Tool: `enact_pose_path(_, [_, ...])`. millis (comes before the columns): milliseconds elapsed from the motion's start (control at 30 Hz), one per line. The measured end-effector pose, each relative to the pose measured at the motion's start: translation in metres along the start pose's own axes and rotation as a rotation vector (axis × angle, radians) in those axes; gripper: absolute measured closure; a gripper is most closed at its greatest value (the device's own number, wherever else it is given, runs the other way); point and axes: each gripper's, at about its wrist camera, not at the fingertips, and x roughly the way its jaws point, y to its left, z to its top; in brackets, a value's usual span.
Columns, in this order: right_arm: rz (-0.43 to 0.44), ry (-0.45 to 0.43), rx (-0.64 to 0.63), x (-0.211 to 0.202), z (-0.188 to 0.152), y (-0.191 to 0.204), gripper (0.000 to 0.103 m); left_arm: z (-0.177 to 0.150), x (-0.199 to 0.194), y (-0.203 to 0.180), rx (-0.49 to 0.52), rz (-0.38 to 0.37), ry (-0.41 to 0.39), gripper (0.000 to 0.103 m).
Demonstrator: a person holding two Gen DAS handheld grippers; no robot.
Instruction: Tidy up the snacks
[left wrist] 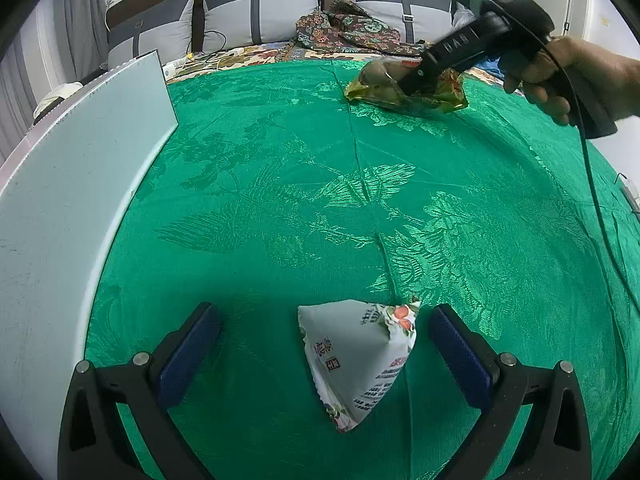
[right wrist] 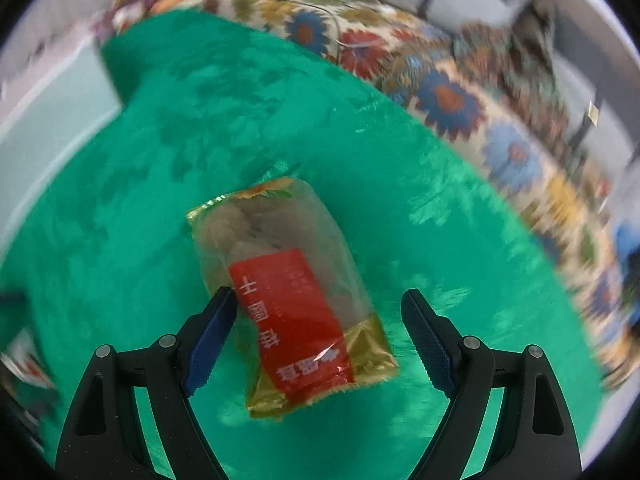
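Right wrist view: the right gripper (right wrist: 320,312) hangs spread over a clear, gold-ended snack packet (right wrist: 288,292) at 6 o'clock on the green cloth (right wrist: 160,200); its left pad looks just at the packet's edge. Closing off-centre could make the slick film skid away. The left gripper (left wrist: 324,340) is also spread, straddling a white triangular packet (left wrist: 356,360).

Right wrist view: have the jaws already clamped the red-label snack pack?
No. The right gripper stands wide open around the red-label snack pack, with a clear gap at its right finger.
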Motion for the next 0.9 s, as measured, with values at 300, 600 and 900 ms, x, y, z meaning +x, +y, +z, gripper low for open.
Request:
enact_pose_path(300, [0.127, -0.066, 0.291, -0.032, -0.044, 0.002, 0.048, 0.0, 0.0, 0.0, 0.001, 0.001, 0.0, 0.0])
enact_pose_path(600, [0.111, -0.151, 0.528, -0.11, -0.176, 0.043, 0.047, 0.0, 0.001, 0.0, 0.001, 0.001, 0.0, 0.0])
enact_pose_path(900, [-0.076, -0.136, 0.544, -0.113, -0.256, 0.124, 0.043, 0.0, 0.0, 0.001, 0.016, -0.012, 0.003, 0.0])
